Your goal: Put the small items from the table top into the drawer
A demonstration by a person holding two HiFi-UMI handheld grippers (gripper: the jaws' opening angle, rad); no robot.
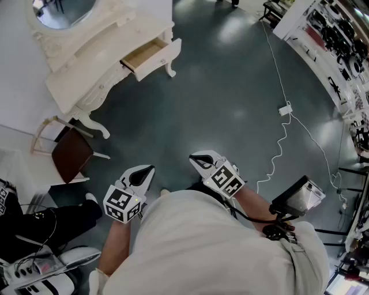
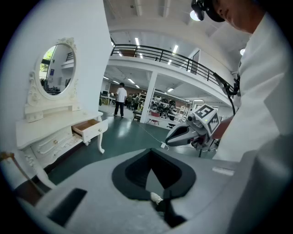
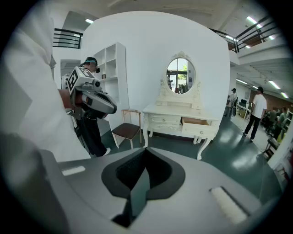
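Ok so as far as I can see, nothing's gone into the drawer yet. A chair (image 1: 72, 154) with a brown seat sits just beside the desk's left end. Next is the white desk (image 1: 98, 63) itself, with an oval mirror (image 1: 60, 11) on top. The drawer (image 1: 151, 56) is at the desk's right end, pulled out and open, and what shows of the inside looks bare. The small items should be on the desk top, but from this far off I can't pick them out.

The person stands well away from the desk, out on the floor in front of it. The left hand-held gripper (image 1: 147, 171) has its jaws together. There's a tiny pale speck low at the seam that I can't identify, otherwise nothing in it. The right hand-held gripper (image 1: 196, 160) is closed all the way and empty too. Off to the right of the desk a white cable (image 1: 282, 138) snakes over the floor.

My read: the drawer's ready and every pick and drop is left to do. First job is walking up to the desk.
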